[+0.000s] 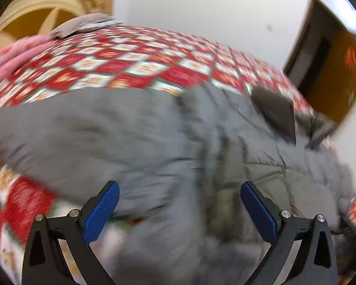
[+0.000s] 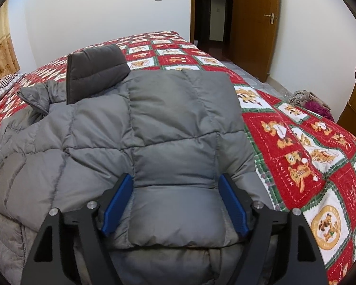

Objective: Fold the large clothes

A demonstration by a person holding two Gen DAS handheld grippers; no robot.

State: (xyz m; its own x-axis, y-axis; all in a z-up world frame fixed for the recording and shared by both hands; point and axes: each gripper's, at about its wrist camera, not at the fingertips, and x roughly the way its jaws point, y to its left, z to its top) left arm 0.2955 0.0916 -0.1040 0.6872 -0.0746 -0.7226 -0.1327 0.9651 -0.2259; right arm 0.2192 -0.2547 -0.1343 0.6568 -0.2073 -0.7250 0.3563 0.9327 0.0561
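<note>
Jaws wide; grey jacket (image 2: 178,128) sleeve between them

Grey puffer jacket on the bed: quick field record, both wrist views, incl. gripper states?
garment: grey quilted puffer jacket, spread on the bed
surface: red, white and green patchwork quilt
collar: darker grey, standing up at the far end
right gripper: jaws wide either side of a folded-over jacket section, pads not clearly pressing it
left gripper: open above the jacket, nothing between the pads
left view: motion-blurred
background: wooden door, ajar
</note>
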